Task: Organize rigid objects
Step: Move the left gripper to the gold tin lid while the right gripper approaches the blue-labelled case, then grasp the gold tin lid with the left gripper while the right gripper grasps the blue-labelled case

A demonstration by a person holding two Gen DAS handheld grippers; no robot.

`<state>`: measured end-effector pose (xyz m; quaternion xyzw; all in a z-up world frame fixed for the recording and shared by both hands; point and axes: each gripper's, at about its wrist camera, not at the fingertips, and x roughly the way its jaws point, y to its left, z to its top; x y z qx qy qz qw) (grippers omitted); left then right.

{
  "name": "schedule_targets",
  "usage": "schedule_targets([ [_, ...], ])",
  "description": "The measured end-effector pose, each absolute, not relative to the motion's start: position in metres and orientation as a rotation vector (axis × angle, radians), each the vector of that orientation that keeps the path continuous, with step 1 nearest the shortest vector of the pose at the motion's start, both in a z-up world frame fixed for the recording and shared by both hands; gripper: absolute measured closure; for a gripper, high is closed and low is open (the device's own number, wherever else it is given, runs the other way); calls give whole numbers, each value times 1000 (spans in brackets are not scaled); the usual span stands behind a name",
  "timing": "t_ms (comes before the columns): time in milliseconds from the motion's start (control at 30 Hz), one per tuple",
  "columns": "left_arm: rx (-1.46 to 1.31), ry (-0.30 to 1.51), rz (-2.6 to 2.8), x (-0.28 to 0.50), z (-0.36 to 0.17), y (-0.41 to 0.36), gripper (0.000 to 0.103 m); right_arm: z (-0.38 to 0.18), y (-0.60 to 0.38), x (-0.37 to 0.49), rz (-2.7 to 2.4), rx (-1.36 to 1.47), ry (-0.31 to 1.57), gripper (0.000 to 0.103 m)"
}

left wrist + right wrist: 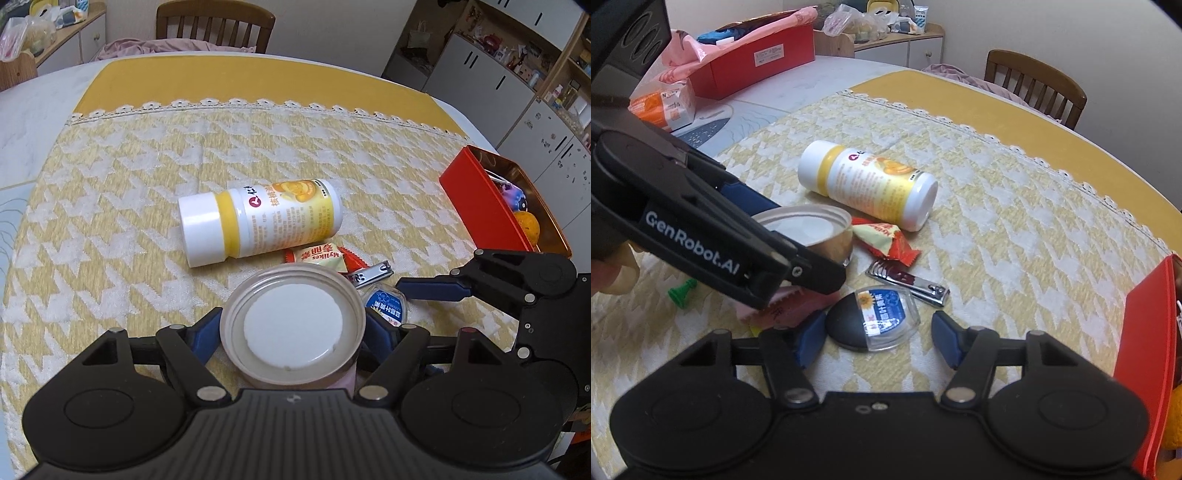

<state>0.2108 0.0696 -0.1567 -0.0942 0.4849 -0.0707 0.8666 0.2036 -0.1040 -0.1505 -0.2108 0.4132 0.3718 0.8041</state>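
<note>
Two blue pads of the left hand-held gripper (291,328) clamp a round beige-rimmed jar (293,330) (white disc inside). The right hand-held gripper (877,338) straddles, untouched, a glossy domed case (873,321) low in frame; beyond, a smooth cylindrical bottle (868,184) lies on the woven houndstooth tabletop (1015,229).

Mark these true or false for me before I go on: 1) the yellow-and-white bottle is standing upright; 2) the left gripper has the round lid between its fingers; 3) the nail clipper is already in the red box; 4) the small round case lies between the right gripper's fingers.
1) False. The yellow-and-white bottle lies on its side on the cloth.
2) True. The left gripper has the round lid between its fingers.
3) False. The nail clipper lies on the cloth, outside the red box.
4) True. The small round case lies between the fingers of the right gripper, pads not yet touching it.
</note>
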Motion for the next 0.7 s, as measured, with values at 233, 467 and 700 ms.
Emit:
schedule_targets([
  [233, -192, 1012, -122, 211, -157, 70, 24, -149, -102, 203, 792, -447, 878, 50],
  [467, -176, 1001, -87, 205, -151, 70, 24, -145, -107, 200, 766, -420, 873, 50],
  [700, -172, 982, -90, 196, -140, 66, 24, -136, -119, 194, 744, -377, 861, 50],
])
